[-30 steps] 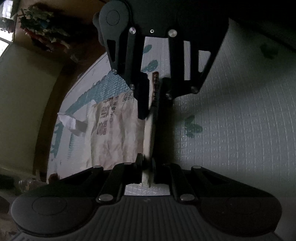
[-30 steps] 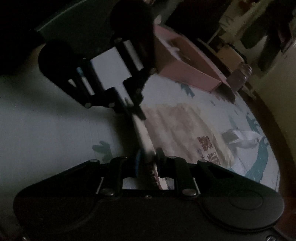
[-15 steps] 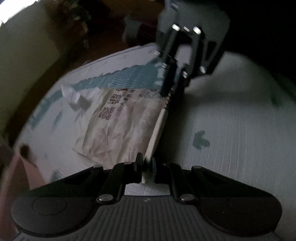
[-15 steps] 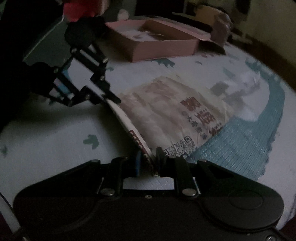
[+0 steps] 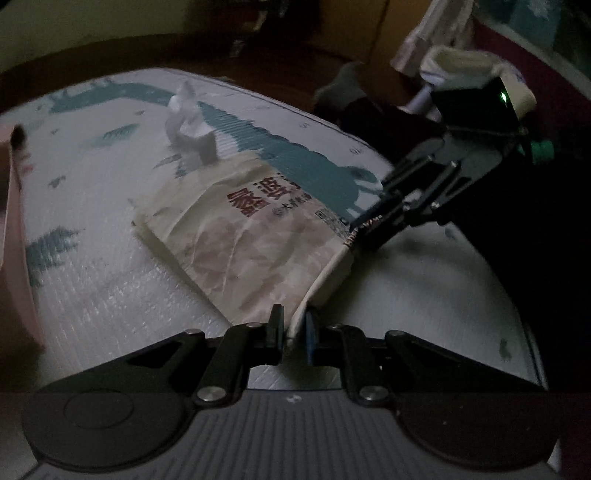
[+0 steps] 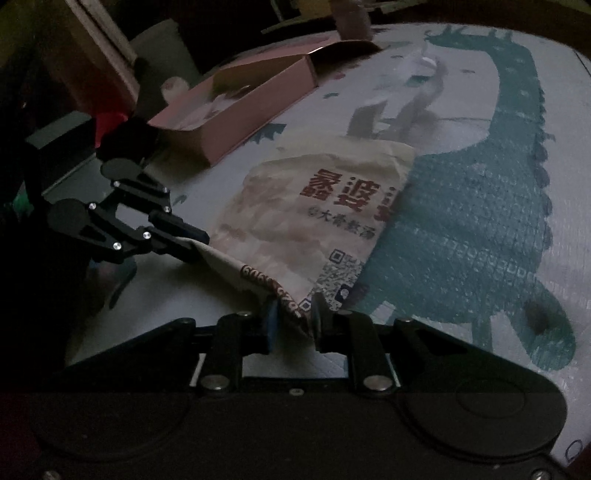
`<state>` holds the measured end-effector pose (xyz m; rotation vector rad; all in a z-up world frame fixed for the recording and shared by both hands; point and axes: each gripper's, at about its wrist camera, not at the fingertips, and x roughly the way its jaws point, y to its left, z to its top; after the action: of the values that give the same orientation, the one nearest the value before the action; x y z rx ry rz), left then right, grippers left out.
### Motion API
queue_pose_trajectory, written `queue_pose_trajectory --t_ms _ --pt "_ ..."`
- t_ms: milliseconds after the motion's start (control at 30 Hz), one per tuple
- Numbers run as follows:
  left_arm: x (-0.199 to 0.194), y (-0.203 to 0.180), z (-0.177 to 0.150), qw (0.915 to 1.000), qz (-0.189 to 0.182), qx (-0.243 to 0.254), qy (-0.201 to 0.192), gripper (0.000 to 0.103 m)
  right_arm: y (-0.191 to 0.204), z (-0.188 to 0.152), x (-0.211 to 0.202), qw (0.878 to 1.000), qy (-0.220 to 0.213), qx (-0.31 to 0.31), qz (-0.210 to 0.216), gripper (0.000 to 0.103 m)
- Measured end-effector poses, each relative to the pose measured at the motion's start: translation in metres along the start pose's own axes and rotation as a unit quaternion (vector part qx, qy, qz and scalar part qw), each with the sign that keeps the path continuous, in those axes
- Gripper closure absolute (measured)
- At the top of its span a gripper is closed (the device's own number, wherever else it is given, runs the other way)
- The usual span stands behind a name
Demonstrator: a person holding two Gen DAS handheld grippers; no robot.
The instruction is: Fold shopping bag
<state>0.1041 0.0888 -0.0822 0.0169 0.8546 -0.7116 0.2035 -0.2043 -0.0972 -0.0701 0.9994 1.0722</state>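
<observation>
On the mat (image 6: 480, 229), both jaws grip the shopping bag (image 6: 317, 221) lying lengthwise away, handles farthest.

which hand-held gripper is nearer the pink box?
Left. The left hand-held gripper pinches the shopping bag's corner on the pink box's side; the right hand-held gripper holds the opposite corner, farther from it.

I was working in what looked like a dim room of a home. A foam play mat (image 6: 480, 229) printed with a teal dinosaur covered the floor, an open pink cardboard box (image 6: 258, 99) lay on it, a wooden floor (image 5: 110, 62) edged the mat, and a pale wall (image 5: 92, 22) stood beyond.
</observation>
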Motion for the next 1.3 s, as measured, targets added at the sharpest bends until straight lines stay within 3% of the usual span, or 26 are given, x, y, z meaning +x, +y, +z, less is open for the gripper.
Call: queue_pose_trajectory --t_ms 433,700,1033,1100,1167,1233,1300 --pt "-0.007 0.025 -0.011 0.9927 -0.007 -0.12 -0.016 0.087 -0.008 -0.005 -0.004 0.998 -0.019 0.063 -0.002 0.088" --pt "-0.009 0.044 -0.021 0.9735 -0.027 -0.224 -0.036 0.087 -0.012 -0.008 -0.007 0.995 -0.03 0.09 -0.007 0.089" --pt "-0.009 0.044 -0.026 0.9615 -0.013 -0.271 -0.045 0.087 -0.017 -0.012 -0.009 0.989 -0.04 0.145 -0.013 0.09" --pt "-0.01 0.04 -0.024 0.9627 -0.002 -0.267 -0.044 0.087 -0.017 -0.011 -0.009 0.987 -0.038 0.154 -0.015 0.09" --pt "-0.013 0.029 -0.017 0.9712 0.033 -0.232 -0.043 0.087 -0.016 -0.012 -0.009 0.986 -0.038 0.16 -0.017 0.09" --pt "-0.018 0.006 -0.005 0.984 0.1 -0.142 -0.04 0.087 -0.011 -0.012 -0.008 0.986 -0.039 0.158 -0.025 0.09" --pt "-0.02 -0.018 0.003 0.9864 0.15 -0.053 -0.042 0.087 -0.008 -0.013 -0.008 0.987 -0.039 0.155 -0.031 0.09"
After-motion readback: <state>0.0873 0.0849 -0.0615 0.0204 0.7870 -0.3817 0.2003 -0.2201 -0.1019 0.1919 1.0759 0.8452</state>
